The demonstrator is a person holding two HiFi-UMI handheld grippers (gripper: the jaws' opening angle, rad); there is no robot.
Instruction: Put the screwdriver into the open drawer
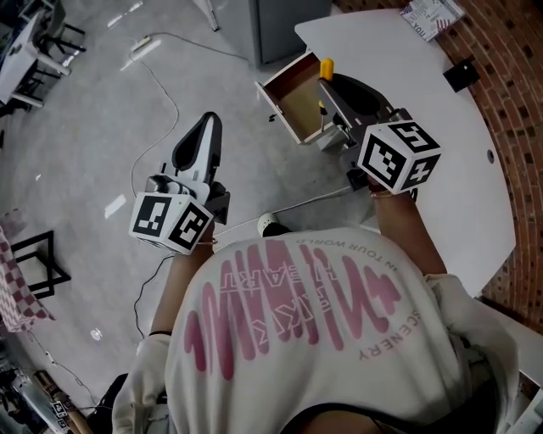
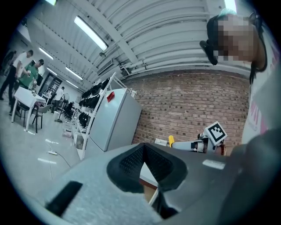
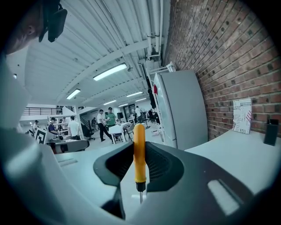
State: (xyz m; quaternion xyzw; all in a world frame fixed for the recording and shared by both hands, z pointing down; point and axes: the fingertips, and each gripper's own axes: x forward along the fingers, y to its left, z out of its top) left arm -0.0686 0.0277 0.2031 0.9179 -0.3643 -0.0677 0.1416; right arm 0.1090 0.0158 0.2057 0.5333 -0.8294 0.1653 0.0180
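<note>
The screwdriver [image 1: 326,68] has a yellow handle and stands upright between the pads of my right gripper [image 1: 326,91], which is shut on it. In the right gripper view the handle [image 3: 139,151] sits clamped at the middle of that gripper [image 3: 139,165], with the metal shaft pointing down. The open wooden drawer [image 1: 294,102] juts out from under the white table, just left of the right gripper. My left gripper [image 1: 209,121] hangs over the grey floor, left of the drawer, its jaws together with nothing held. In the left gripper view its pads [image 2: 131,160] meet, and the screwdriver's handle [image 2: 171,141] shows far off.
The white table [image 1: 424,119] curves along a brick wall [image 1: 517,127], with a booklet [image 1: 431,17] and a small black item [image 1: 461,74] on it. A grey cabinet [image 1: 284,25] stands beyond the drawer. Cables [image 1: 165,93] trail across the floor. The person's back fills the foreground.
</note>
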